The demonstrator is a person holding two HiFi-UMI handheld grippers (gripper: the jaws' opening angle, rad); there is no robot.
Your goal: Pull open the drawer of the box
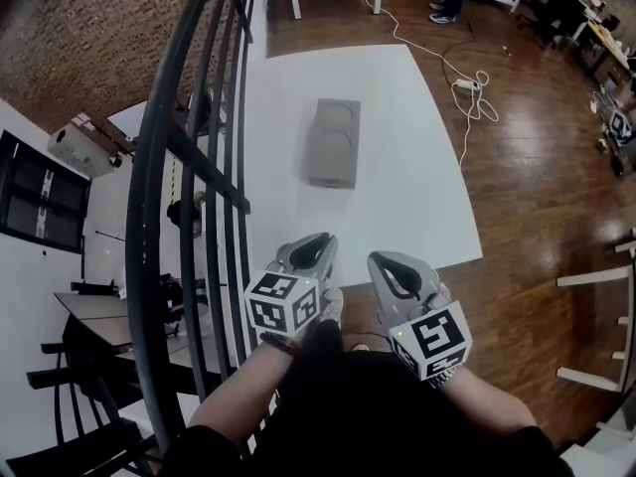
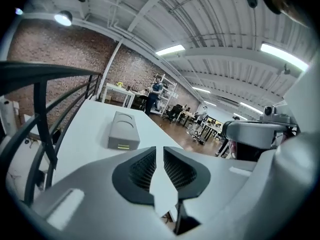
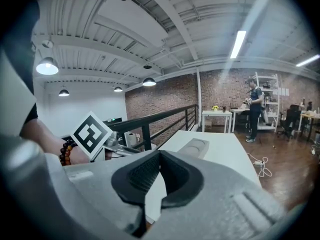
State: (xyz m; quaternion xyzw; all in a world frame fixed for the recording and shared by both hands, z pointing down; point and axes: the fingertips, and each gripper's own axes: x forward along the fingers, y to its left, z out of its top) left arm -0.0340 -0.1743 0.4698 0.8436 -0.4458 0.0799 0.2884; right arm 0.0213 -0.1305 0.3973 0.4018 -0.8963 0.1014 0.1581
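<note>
- box (image 1: pixel 333 144) sits flat on the white table (image 1: pixel 417 197), roughly mid-table and a touch toward the table's left side
- its long axis runs along the table's length, so one short end points at the table's near edge and the other at the far edge, pretty much parallel to the table's long sides
- the top of the box has two round recesses, one behind the other along that long axis
- the short end facing the near edge has a small yellowish strip (image 2: pixel 122 145) on it; that face looks flush, so afaict the drawer is not pulled out yet
- left gripper (image 2: pixel 159 150) is up in the air over the table's near edge, well short of the box, aimed along the table toward it; jaws a little apart with a narrow gap, and only bare table shows through it
- right gripper (image 3: pixel 159 153) is just beside it at the same near edge, also pointing up the table; its jaw tips meet, so it's closed on nothing
- neither gripper touches the table or the box
- black railing (image 1: pixel 189 147) runs along the table's left side
- white cable (image 1: pixel 467 92) snakes over the wood floor (image 1: pixel 537 197) off the table's right side, toward the far end
- a person (image 3: pixel 255 109) stands well past the table's far end, by some shelves
</note>
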